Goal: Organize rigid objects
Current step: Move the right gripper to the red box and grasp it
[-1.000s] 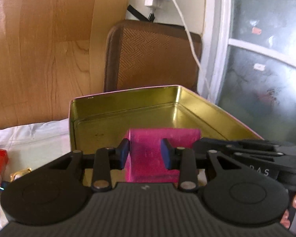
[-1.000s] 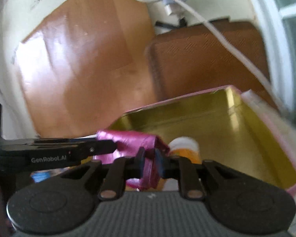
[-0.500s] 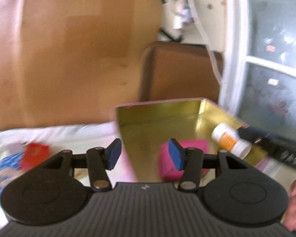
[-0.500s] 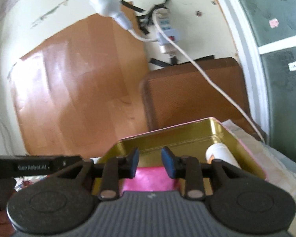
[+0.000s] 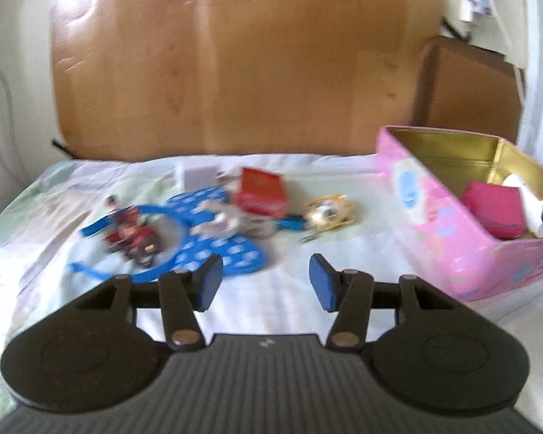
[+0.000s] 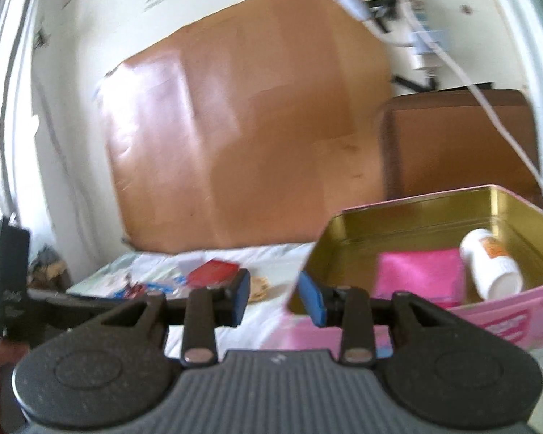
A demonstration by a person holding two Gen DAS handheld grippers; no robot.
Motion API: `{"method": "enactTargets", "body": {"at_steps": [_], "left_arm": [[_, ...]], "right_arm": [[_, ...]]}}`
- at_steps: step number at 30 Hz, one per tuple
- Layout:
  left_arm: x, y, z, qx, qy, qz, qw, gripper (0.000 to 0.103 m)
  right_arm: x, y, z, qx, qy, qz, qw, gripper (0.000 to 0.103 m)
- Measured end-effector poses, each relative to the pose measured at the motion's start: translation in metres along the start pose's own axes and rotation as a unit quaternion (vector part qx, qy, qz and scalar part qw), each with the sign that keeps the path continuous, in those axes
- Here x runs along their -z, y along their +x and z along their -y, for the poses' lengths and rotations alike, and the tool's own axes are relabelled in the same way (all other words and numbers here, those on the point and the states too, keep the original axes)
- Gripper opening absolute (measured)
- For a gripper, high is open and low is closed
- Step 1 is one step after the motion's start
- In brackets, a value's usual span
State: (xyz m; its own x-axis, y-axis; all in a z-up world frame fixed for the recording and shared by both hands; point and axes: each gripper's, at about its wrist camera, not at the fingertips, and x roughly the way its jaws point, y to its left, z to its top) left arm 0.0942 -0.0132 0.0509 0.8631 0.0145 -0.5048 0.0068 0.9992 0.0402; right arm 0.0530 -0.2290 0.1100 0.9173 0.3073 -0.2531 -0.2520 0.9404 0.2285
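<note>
- The left gripper [image 5: 266, 282] hovers over the white cloth [image 5: 278, 300] with its blue pads well apart and nothing between them.
- The right gripper [image 6: 275, 298] is near the left corner of the pink tin [image 6: 488, 318]; its jaws are opening, and there is nothing between them.
- The pink tin stands open at the right of the cloth, with a gold-coloured inside.
- Inside the tin lies a magenta packet [image 6: 420, 275], flat on the bottom.
- Just beside the packet, to its right, a white bottle with an orange label [image 6: 488, 262] lies on its side.
- In the left wrist view the same packet [image 5: 496, 209] and the bottle [image 5: 525, 195] show against the tin's near wall [image 5: 449, 231].
- Left of the tin, on the cloth, lies a cluster of loose things, blurred in both views.
- A red box [image 5: 262, 191] sits at the back of the cluster, with a small white block [image 5: 197, 177] just beside it to the left.
- A gold-coloured trinket [image 5: 327, 213] lies between the red box and the tin.
- A blue item with white dots [image 5: 213, 238] is spread under the middle of the cluster.
- A small red and dark toy [image 5: 132, 235] rests at the left, touching the blue item.
- A white piece [image 5: 224, 222] lies on the blue item; what it is cannot be told.
- A wooden panel [image 5: 235, 61] stands behind the cloth.
</note>
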Motion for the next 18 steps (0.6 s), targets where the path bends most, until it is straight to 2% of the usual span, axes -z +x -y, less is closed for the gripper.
{"method": "enactTargets", "body": {"at_steps": [6,8,10,18], "left_arm": [[0.011,0.004,-0.031,-0.025,-0.023,-0.010,0.9994,0.056],[0.014,0.006,-0.040,-0.031,-0.027,-0.010,0.9991,0.061],[0.017,0.008,-0.048,-0.037,-0.029,-0.009,0.9988,0.061],[0.024,0.020,-0.075,-0.042,-0.048,-0.013,0.9979,0.062]], "right_arm": [[0.012,0.017,-0.035,-0.019,-0.030,-0.030,0.999,0.034],[0.015,0.021,-0.044,-0.022,-0.038,-0.036,0.998,0.035],[0.019,0.024,-0.052,-0.023,-0.044,-0.042,0.998,0.035],[0.027,0.042,-0.078,-0.028,-0.069,-0.068,0.995,0.037]]}}
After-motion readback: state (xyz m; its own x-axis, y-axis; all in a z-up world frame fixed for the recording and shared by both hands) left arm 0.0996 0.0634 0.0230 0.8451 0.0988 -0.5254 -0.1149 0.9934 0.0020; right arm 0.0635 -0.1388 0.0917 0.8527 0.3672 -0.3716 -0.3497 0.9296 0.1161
